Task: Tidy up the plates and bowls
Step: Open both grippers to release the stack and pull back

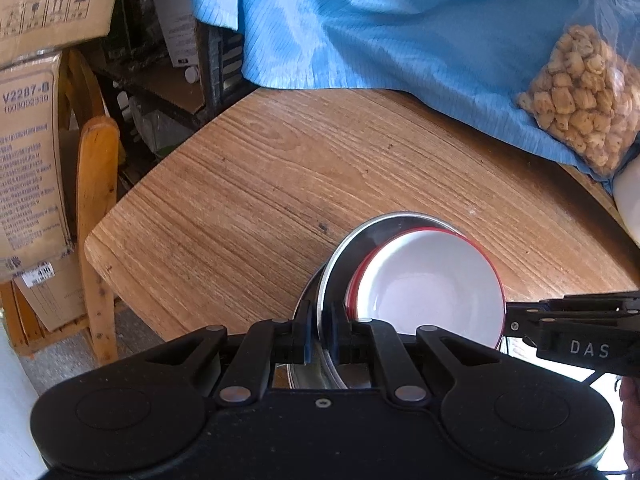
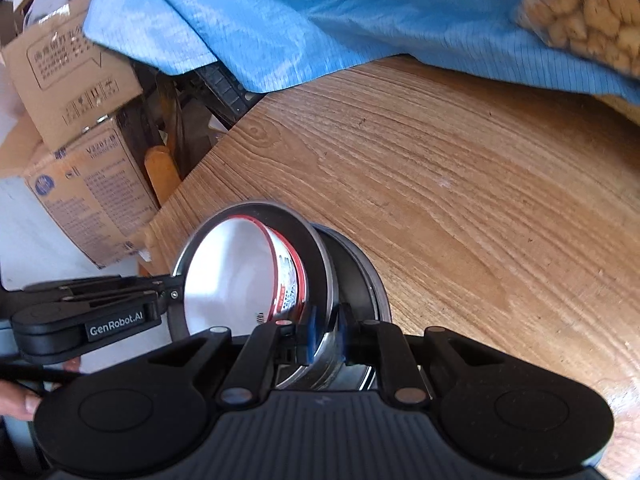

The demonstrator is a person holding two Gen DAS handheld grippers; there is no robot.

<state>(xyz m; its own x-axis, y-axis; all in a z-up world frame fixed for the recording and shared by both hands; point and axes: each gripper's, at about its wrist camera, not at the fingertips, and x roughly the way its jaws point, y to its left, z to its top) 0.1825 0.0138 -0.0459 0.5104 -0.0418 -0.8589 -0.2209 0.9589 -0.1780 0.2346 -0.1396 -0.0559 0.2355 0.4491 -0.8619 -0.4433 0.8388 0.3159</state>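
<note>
Left gripper [image 1: 320,334] and right gripper [image 2: 327,338]: jaws each clenched on steel bowl [image 1: 340,256] rim; white bowl [image 1: 432,292] nested between.

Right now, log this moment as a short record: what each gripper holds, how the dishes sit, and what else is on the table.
left gripper: shut on the steel bowl's rim
right gripper: shut on the same rim, on the opposite side
steel bowl: tilted, above a second steel dish beneath it
red-rimmed white bowl: nested inside the steel bowl
wooden table: bare in the middle
blue cloth: draped over the far edge
bag of snacks: on the cloth
</note>
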